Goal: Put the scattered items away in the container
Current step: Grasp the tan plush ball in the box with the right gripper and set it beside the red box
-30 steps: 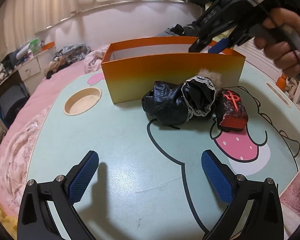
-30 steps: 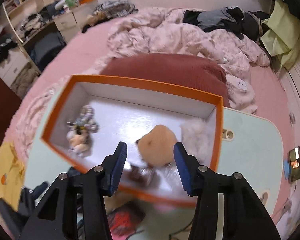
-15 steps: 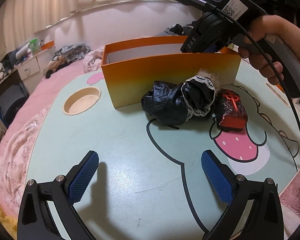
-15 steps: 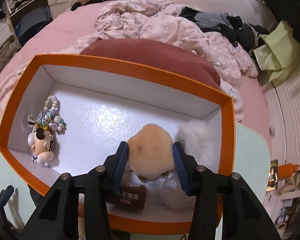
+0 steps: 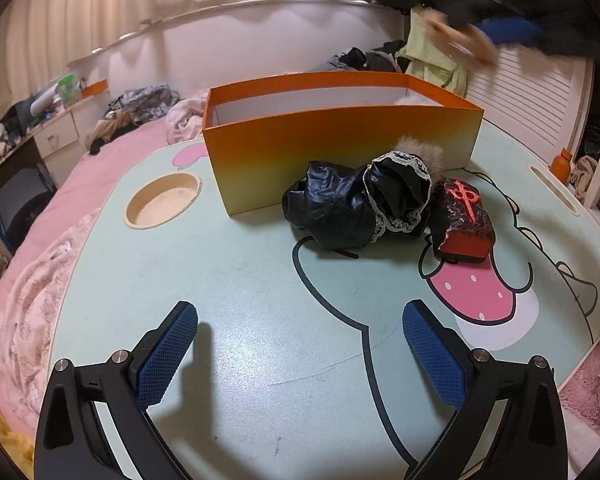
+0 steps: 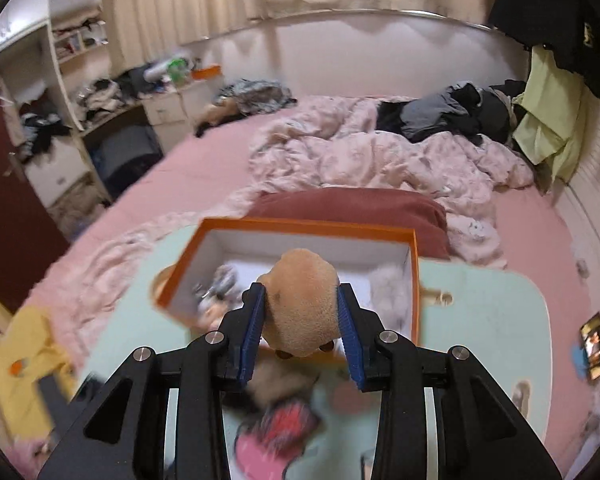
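The orange box (image 6: 414, 280) holds small figurines (image 6: 220, 284) and white fluff (image 6: 388, 292). Right gripper (image 6: 302, 320) jaws are closing on a tan plush toy (image 6: 304, 308); left gripper (image 5: 300, 356) jaws are spread, empty.

Cartoon table (image 5: 260, 280), orange box (image 5: 340, 152), black garment (image 5: 360, 204), red block (image 5: 466, 220)

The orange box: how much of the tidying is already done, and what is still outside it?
Done: the orange box already holds a small figure toy and something white and fluffy. In hand: the right gripper is closing on a tan plush toy, lifted above the box. Left: the black lace-trimmed garment and the red mahjong-tile plush lie on the table. The left gripper is open, empty.
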`<action>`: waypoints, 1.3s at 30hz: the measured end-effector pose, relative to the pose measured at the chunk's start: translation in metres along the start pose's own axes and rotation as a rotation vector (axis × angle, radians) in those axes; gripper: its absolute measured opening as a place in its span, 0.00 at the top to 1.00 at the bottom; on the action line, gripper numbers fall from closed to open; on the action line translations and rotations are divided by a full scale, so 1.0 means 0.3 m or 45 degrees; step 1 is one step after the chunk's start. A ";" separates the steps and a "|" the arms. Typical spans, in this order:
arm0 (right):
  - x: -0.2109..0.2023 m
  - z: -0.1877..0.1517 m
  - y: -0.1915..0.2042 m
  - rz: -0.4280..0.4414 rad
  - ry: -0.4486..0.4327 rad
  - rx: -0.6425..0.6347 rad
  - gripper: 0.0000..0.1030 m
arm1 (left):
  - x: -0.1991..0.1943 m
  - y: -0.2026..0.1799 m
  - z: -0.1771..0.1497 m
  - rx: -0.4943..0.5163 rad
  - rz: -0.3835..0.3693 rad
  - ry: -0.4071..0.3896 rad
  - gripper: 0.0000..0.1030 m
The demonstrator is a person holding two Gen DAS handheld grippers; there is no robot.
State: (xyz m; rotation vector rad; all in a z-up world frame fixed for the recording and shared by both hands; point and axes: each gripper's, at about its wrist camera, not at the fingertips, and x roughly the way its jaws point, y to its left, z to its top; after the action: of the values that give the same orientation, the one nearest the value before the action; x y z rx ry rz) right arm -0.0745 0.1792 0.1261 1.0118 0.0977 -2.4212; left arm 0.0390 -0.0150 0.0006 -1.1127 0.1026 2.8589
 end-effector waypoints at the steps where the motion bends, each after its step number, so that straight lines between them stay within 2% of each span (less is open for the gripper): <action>1: -0.009 -0.028 -0.004 0.010 0.021 -0.008 0.64 | 0.000 -0.001 0.000 0.000 0.000 0.000 0.01; 4: 0.003 -0.119 -0.027 0.006 0.095 0.003 0.63 | 0.001 -0.003 0.000 -0.001 -0.001 0.001 0.01; 9: 0.112 -0.237 -0.063 -0.039 0.231 0.071 0.63 | 0.002 -0.004 -0.001 -0.002 -0.001 0.001 0.01; 16: 0.167 -0.275 -0.050 -0.057 0.268 0.082 0.56 | 0.003 -0.009 -0.002 -0.005 -0.002 0.001 0.01; 21: 0.108 -0.288 -0.017 -0.070 0.159 0.030 0.55 | 0.001 -0.005 -0.001 -0.005 -0.002 0.000 0.01; 22: 0.091 -0.289 -0.013 -0.072 0.136 0.028 0.46 | 0.001 -0.005 -0.001 -0.005 -0.002 0.000 0.01; 23: 0.064 -0.292 -0.009 -0.084 0.106 0.026 0.32 | 0.000 -0.005 0.000 -0.005 -0.002 0.000 0.01; 25: 0.026 -0.294 -0.007 -0.103 0.050 0.014 0.25 | 0.001 -0.007 0.000 -0.003 -0.001 -0.001 0.01; 30: -0.021 -0.373 0.013 -0.179 0.002 -0.017 0.25 | 0.001 -0.005 0.000 -0.007 -0.004 0.001 0.01; 35: 0.012 -0.462 0.038 -0.170 0.016 -0.015 0.25 | 0.003 -0.009 -0.003 -0.006 -0.004 0.001 0.00; 39: 0.075 -0.489 0.053 -0.223 0.100 -0.045 0.25 | 0.003 -0.011 -0.002 -0.008 -0.005 0.001 0.00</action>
State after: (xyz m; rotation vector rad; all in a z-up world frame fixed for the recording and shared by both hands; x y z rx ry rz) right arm 0.0146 0.1930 0.0073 1.1242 0.2651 -2.5259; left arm 0.0390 -0.0116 -0.0006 -1.1141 0.0913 2.8569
